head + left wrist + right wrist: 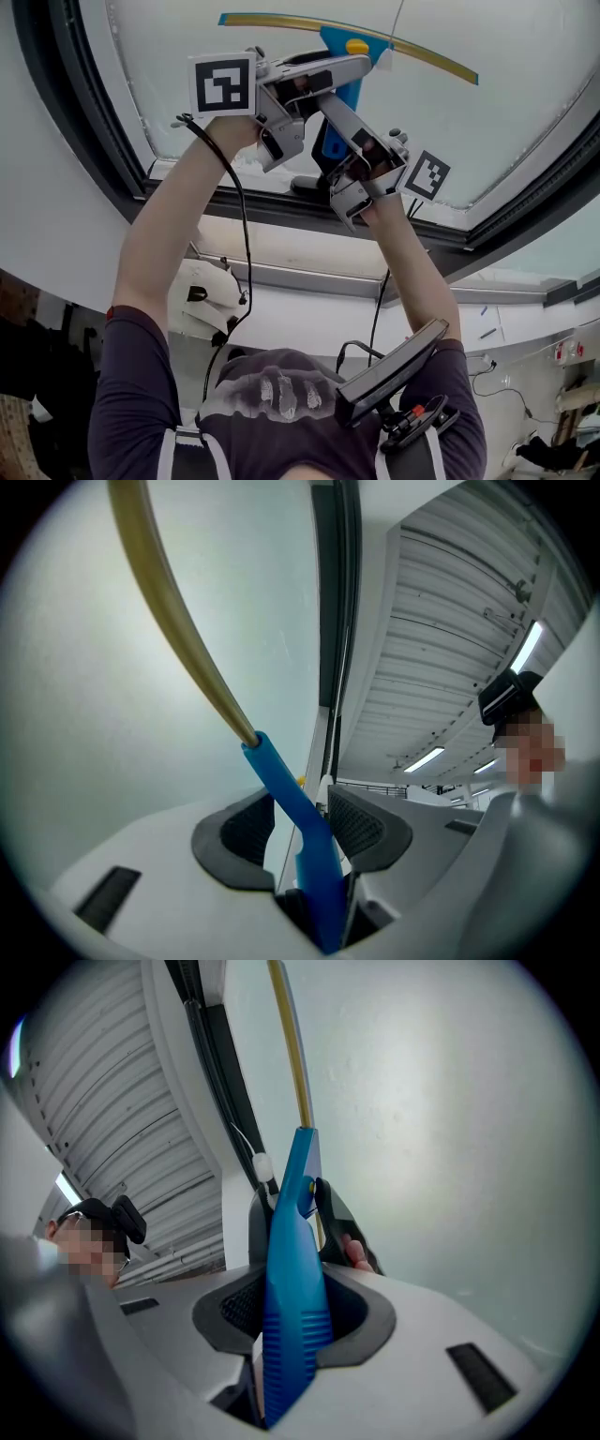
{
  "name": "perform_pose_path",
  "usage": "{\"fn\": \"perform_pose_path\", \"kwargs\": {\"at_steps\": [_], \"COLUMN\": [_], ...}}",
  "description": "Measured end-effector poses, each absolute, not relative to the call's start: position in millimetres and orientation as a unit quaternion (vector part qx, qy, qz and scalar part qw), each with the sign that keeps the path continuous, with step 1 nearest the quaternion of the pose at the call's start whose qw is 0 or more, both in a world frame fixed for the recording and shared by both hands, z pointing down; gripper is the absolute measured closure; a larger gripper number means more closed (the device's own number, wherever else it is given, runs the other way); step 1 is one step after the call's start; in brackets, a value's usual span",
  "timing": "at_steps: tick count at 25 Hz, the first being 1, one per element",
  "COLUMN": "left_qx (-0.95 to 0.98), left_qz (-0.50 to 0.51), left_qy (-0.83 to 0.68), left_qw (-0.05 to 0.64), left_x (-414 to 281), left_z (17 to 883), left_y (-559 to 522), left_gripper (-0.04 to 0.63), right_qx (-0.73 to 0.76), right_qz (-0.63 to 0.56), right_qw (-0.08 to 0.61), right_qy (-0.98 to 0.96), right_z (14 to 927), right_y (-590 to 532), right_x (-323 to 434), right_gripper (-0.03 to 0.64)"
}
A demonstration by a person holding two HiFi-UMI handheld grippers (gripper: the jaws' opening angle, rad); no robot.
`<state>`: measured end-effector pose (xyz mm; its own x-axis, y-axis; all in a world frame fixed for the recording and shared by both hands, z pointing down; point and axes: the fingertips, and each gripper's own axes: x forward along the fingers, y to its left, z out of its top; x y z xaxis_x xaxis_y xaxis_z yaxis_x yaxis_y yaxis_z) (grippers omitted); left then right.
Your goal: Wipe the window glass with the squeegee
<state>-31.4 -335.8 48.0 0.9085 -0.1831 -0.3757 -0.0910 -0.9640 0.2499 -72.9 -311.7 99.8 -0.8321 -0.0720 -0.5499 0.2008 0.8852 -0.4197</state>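
a bright workroom with a white ribbed ceiling (469, 621) and strip lights sits behind a large window. its glass (234, 131) is milky white inside a dark frame (84, 131). the person reaches up to it with both arms.

the squeegee (339, 56) is on the pane. its blue handle points back toward the person, and its long yellowish blade (412, 52) lies flat across the glass, well away from the frame's near rail.

the left gripper (349, 67) is partly closed round the blue neck just behind the blade (178, 621). in the left gripper view the plastic (292, 803) runs down between the pads and into the throat (it sits closer to one pad than the other). the right gripper (328, 127) is clamped lower down on the ribbed grip (291, 1335), with both pads hard against it.

the tool is gripped, raised and set on the glass, so the setup part of the task looks finished. how much wiping is done is hard to judge: the pane looks evenly hazy, with no streak, wet band or clean strip to mark a swept area. i'd say most of the pane is yet to be covered, with the blade to be drawn across the glass between it and the frame.
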Motion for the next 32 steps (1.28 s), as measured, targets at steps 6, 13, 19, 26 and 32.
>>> {"fn": "perform_pose_path", "kwargs": {"at_steps": [6,13,19,26,32], "left_qx": [0.966,0.962,0.953,0.944,0.933], "left_qz": [-0.211,-0.21,-0.206,-0.215,-0.213], "left_qy": [-0.062,-0.064,-0.076,-0.082,-0.087], "left_qw": [0.137,0.164,0.207,0.238,0.276], "left_x": [-31.8,-29.5,-31.5,-32.1,-28.9], "left_z": [112.0,160.7,191.6,201.0,218.5], "left_y": [-322.6,-306.4,-309.0,-320.2,-316.7], "left_gripper": [0.41,0.41,0.41,0.41,0.41], "right_qx": [0.026,0.015,0.004,0.0,-0.006], "right_qz": [-0.267,-0.289,-0.315,-0.366,-0.394], "right_qw": [0.286,0.284,0.286,0.274,0.266], "right_qy": [0.92,0.914,0.905,0.889,0.88], "right_z": [163.7,209.4,234.4,244.9,260.6], "right_y": [-297.2,-278.1,-276.4,-285.2,-280.0], "right_x": [-73.2,-69.1,-69.4,-72.3,-71.4], "right_gripper": [0.502,0.502,0.502,0.502,0.502]}}
